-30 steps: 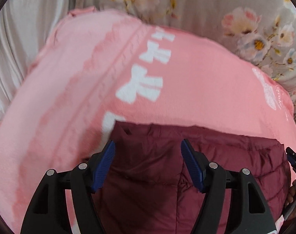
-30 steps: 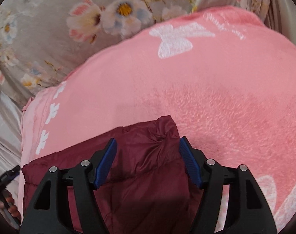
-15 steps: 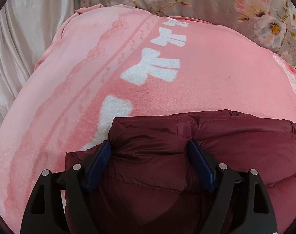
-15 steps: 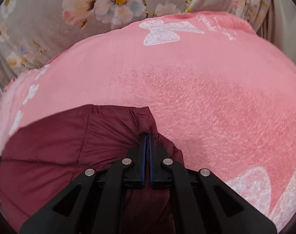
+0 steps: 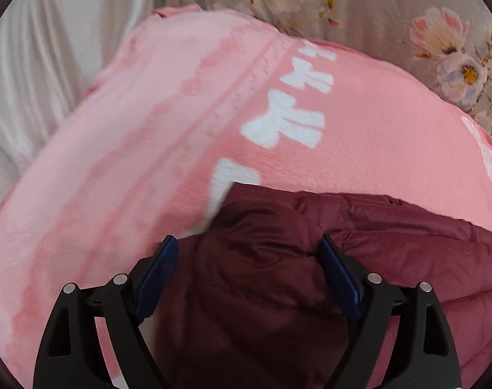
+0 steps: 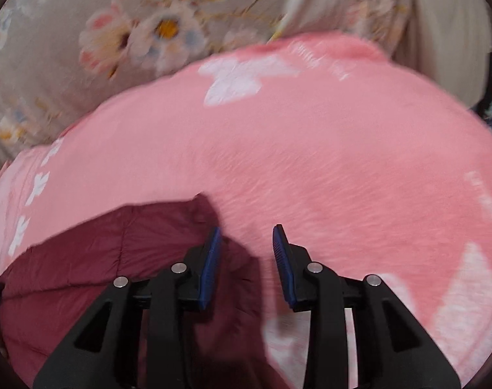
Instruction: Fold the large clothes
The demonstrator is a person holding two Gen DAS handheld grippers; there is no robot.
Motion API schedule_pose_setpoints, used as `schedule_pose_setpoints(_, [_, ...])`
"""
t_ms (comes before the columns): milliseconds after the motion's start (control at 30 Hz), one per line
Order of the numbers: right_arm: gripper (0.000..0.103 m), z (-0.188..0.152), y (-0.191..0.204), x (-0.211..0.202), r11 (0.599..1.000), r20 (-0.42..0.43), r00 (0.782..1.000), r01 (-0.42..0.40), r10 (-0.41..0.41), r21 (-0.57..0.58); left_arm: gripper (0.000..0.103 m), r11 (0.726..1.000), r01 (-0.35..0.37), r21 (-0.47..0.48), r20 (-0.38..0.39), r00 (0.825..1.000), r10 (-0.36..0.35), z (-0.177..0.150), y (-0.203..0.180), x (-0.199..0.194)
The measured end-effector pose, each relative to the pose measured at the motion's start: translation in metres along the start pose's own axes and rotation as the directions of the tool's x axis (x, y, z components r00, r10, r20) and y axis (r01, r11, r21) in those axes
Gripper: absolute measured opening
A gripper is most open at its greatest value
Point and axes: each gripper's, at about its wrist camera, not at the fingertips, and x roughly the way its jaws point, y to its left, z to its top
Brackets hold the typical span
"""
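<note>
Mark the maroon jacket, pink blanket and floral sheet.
maroon jacket (image 5: 391, 243): left wrist view, quilted upper panel.
pink blanket (image 6: 310, 149): right wrist view, plain fleece middle.
floral sheet (image 6: 122, 39): right wrist view, large flower print.

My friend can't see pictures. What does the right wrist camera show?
The right gripper, jaws just opened and apart, hovers at the corner of a dark red puffy jacket with nothing pinched. The jacket lies on a pink blanket with white bows, and flowery fabric lies behind.

Setting: home bedroom. Pink fleece blanket (image 5: 148, 168) with white bows fills mid-frame; floral bedsheet (image 6: 83, 64) across top; pale draped fabric (image 5: 35, 74) at upper left of the left view.
</note>
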Motion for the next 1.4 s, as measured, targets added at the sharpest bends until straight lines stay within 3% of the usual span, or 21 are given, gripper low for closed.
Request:
schedule_pose_setpoints(67, [0.033,0.004,0.020,-0.025,0.995,0.033,0.997,-0.065,0.068,-0.072,0.081,1.000,-0.007,0.004,0.061,0.998,0.007,0.005,0.000,-0.033])
schedule_pose_setpoints(167, [0.032,0.002,0.074,-0.047,0.959,0.017,0.979,-0.195,0.203,-0.205,0.081,0.997,0.045,0.065,0.153,0.987,-0.054,0.013,-0.026,-0.080])
schedule_pose_setpoints(233, [0.032,-0.006,0.114,-0.048,0.913,-0.059,0.949,-0.313,0.309,-0.261,0.081,0.985,0.093,0.147,0.142,0.983,-0.114,0.013,-0.061,-0.093])
schedule_pose_setpoints(300, [0.030,-0.019,0.152,-0.039,0.873,-0.132,0.927,-0.375,0.351,-0.312,0.081,0.969,0.131,0.208,0.094,0.984,-0.153,0.006,-0.095,-0.087])
schedule_pose_setpoints(400, [0.026,-0.039,0.189,-0.019,0.846,-0.173,0.938,-0.345,0.299,-0.408,0.080,0.955,0.107,0.278,0.012,0.993,-0.115,-0.015,-0.142,-0.053])
schedule_pose_setpoints(500, [0.021,-0.053,0.194,0.008,0.854,-0.205,0.946,-0.316,0.251,-0.413,0.075,0.954,0.100,0.284,-0.041,0.995,-0.092,-0.032,-0.159,-0.024])
schedule_pose_setpoints(633, [0.018,-0.059,0.181,0.028,0.875,-0.215,0.945,-0.313,0.247,-0.370,0.080,0.961,0.062,0.270,0.000,0.998,-0.065,-0.041,-0.162,-0.011])
schedule_pose_setpoints(833, [0.018,-0.063,0.180,0.041,0.885,-0.223,0.941,-0.320,0.255,-0.339,0.088,0.967,0.061,0.247,0.008,0.998,-0.065,-0.039,-0.160,0.005])
schedule_pose_setpoints(1267, [0.018,-0.062,0.182,0.048,0.888,-0.235,0.935,-0.332,0.265,-0.319,0.090,0.966,0.032,0.256,0.022,0.999,-0.039,-0.041,-0.164,0.011])
schedule_pose_setpoints(1400, [0.019,-0.062,0.174,0.033,0.898,-0.220,0.936,-0.331,0.274,-0.289,0.090,0.966,0.037,0.255,0.012,0.999,-0.041,-0.042,-0.162,0.005])
